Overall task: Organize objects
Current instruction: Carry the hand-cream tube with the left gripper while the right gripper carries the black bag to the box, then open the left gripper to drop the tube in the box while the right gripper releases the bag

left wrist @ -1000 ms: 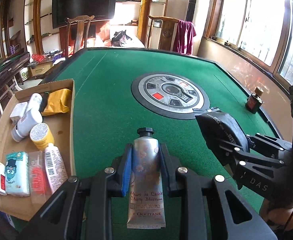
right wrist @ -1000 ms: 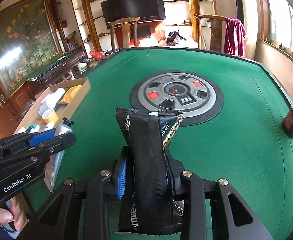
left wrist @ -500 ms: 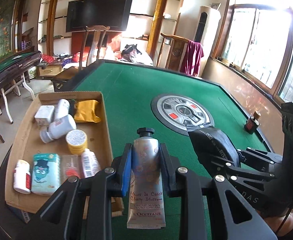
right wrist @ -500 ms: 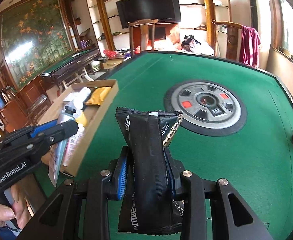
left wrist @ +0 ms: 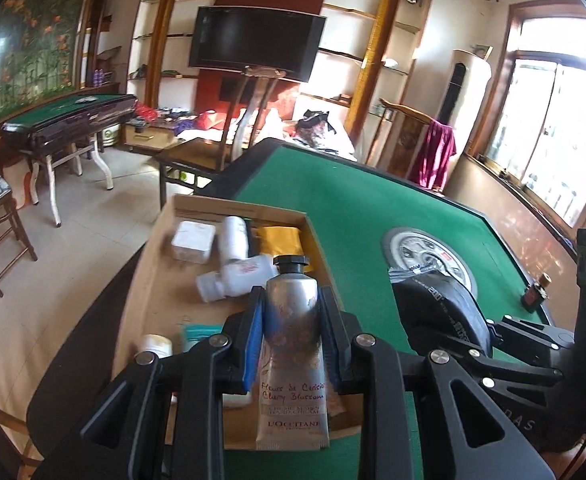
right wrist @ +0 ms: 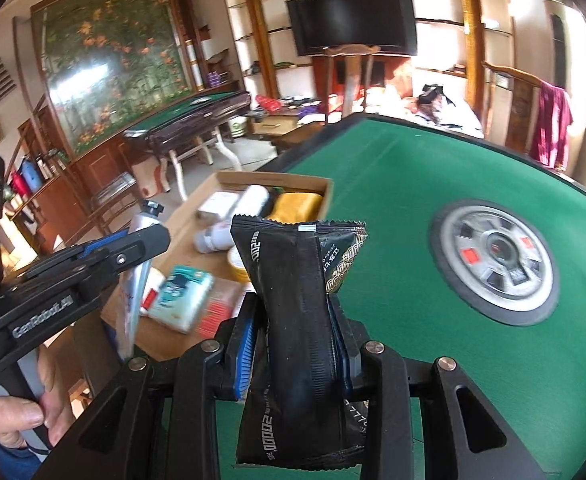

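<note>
Cardboard tray [left wrist: 161, 280] crowded with bottles at green table's [left wrist: 353, 208] left edge; silver hand-cream tube [left wrist: 291, 320] clamped in left gripper [left wrist: 291, 344], black snack packet [right wrist: 305, 300] pinched in right gripper [right wrist: 297, 344].

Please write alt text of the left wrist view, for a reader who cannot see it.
The left tongs grip a silver hand cream tube above a cardboard box of toiletries at the edge of a green table. On the right, the right tongs hold a black packet.
</note>
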{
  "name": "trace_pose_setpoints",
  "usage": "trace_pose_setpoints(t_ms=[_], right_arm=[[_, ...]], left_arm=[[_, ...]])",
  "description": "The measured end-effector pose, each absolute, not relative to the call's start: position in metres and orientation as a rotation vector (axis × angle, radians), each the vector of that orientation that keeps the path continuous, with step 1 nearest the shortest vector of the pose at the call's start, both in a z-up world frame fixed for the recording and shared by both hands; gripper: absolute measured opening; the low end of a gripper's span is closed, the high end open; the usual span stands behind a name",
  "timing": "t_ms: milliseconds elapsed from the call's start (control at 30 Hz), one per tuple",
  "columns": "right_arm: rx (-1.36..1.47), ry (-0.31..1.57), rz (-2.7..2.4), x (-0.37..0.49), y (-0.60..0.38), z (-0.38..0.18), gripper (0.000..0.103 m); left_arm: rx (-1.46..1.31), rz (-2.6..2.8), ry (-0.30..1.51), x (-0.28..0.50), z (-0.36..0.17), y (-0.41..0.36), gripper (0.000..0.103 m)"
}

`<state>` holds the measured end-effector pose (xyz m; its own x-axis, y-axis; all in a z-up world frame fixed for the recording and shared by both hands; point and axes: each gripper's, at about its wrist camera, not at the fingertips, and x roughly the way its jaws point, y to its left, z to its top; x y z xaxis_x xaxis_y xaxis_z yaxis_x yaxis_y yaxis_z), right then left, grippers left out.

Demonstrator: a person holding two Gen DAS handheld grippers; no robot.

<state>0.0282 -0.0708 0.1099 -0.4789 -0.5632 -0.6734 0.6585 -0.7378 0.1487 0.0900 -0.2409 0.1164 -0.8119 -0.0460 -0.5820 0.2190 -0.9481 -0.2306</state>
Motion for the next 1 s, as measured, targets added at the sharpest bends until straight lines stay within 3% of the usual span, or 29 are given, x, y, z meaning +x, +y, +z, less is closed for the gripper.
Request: trace_pose_setpoints(t_ms=[1000], right_arm=[[1.100, 0.264, -2.078, -0.001, -0.176, 0.054, 0.035]], left_arm=[[1.131, -2.645, 0.494, 0.029, 0.060, -0.322, 0.025]])
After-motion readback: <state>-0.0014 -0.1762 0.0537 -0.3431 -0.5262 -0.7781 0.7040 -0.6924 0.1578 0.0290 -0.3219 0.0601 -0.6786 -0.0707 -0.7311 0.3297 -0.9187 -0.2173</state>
